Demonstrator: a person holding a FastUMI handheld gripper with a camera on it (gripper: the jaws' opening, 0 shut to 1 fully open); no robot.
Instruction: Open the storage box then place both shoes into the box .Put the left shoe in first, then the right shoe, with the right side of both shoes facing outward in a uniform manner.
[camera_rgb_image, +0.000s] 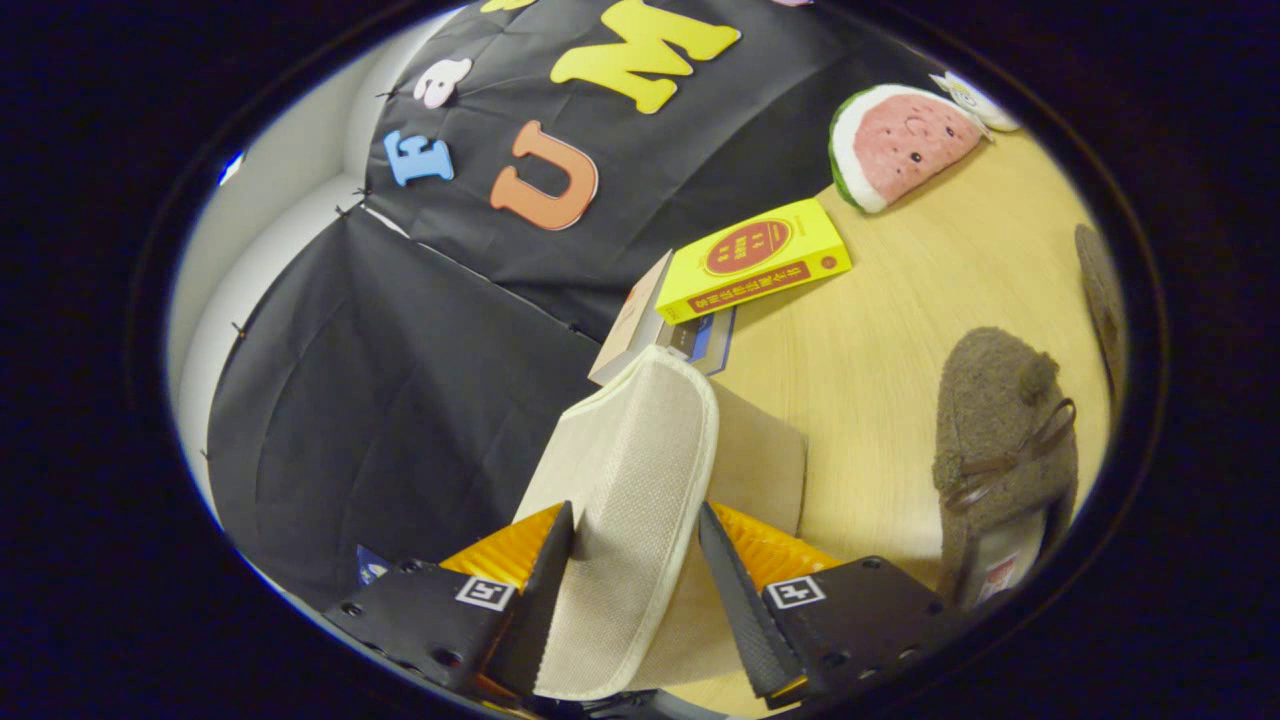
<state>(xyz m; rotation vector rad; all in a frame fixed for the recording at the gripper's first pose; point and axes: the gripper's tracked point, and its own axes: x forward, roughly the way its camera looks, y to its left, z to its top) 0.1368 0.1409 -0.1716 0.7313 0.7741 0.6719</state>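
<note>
My gripper (635, 515) is shut on the beige fabric lid (640, 430) of the storage box, with the flap pinched between both fingers and lifted up. Behind the lid shows part of the beige box body (765, 460), standing on the wooden table (880, 340). To the right of the fingers a brown fuzzy shoe (1000, 440) with a small bow lies on the table, its opening towards me. Farther right, the edge of a second brown shoe (1100, 290) is partly seen.
A yellow book (750, 260) lies on a stack of books (630, 325) just beyond the box. At the back of the table sits a watermelon-slice plush (900, 145). The booth's black cloth wall rises to the left and behind.
</note>
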